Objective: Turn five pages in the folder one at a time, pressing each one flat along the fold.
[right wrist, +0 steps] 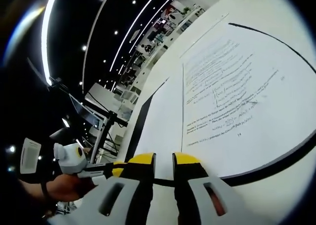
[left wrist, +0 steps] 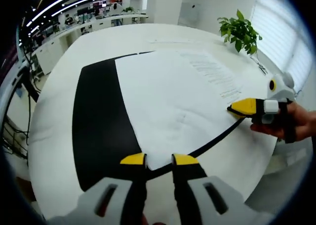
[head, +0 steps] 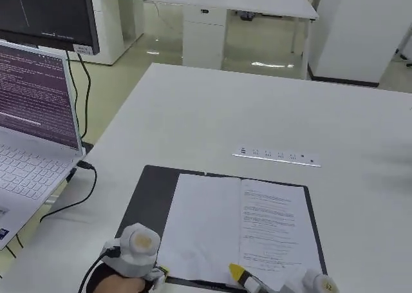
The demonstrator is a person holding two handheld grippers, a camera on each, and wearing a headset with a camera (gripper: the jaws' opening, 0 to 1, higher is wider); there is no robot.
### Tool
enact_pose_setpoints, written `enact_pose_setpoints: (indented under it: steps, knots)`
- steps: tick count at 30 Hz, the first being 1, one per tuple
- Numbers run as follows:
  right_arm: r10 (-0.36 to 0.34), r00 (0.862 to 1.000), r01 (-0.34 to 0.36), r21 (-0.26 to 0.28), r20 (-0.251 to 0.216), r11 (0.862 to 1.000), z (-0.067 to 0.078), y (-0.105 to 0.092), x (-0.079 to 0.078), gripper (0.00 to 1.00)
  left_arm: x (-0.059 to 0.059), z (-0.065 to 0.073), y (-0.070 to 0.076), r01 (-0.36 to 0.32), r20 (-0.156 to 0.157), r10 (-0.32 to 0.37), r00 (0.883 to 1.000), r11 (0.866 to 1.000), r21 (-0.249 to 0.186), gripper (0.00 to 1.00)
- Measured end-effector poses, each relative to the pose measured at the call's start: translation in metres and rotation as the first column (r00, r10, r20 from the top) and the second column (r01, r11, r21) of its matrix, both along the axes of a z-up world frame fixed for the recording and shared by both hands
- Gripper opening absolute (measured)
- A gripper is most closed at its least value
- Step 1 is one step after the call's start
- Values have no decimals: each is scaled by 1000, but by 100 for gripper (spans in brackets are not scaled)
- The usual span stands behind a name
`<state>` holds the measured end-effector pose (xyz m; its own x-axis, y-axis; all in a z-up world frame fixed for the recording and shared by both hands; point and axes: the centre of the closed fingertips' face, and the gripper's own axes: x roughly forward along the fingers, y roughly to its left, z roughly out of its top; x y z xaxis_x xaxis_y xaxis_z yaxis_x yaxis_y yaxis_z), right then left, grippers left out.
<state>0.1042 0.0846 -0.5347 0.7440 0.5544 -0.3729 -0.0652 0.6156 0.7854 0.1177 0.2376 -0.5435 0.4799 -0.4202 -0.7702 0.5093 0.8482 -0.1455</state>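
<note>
Hovering at the open folder's near edge, the left gripper and right gripper are holding their jaws narrowly parted, gripping nothing.

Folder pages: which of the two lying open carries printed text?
The right-hand page, covered in lines of print; the left-hand page is blank white.
</note>
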Motion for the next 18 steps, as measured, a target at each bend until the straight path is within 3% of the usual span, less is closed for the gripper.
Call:
enact_pose_setpoints:
  steps: [3,10,18]
  knots:
    - [1,1000,-1,1,4,1000,4,-8,-2,21,-4,8,-3,7,13,-7,1000,1000,-6,22]
    - [44,999,-43,-58,27,997,13,-25,-9,27,-12,19,-9,31,19,-30,999,999,-38,33]
    - [87,995,-81,-119,51,990,21,-42,-16,33,-21,29,-8,64,42,-63,997,997,-32,38]
